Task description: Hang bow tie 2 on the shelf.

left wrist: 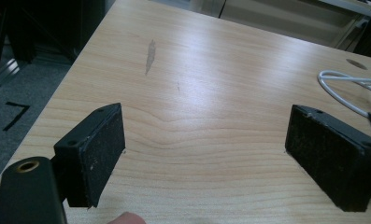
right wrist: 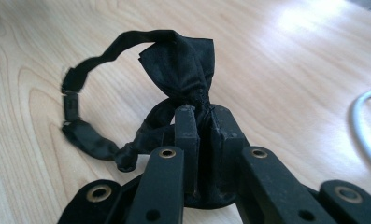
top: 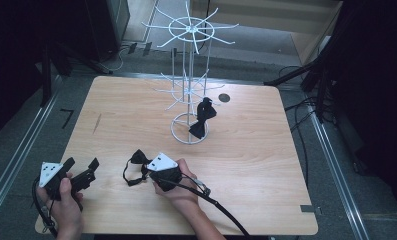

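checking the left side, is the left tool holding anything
No, the left tool has its jaws wide apart with bare table between them.

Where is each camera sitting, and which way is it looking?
High view: above the table, looking down on the white wire rack; both hands and grippers show at the bottom.
Left gripper view: rides the left gripper, facing bare tabletop between its wide-open fingers.
Right gripper view: rides the right gripper, its fingers shut on a black bow tie.
Shared: the high and right gripper views both show that bow tie.
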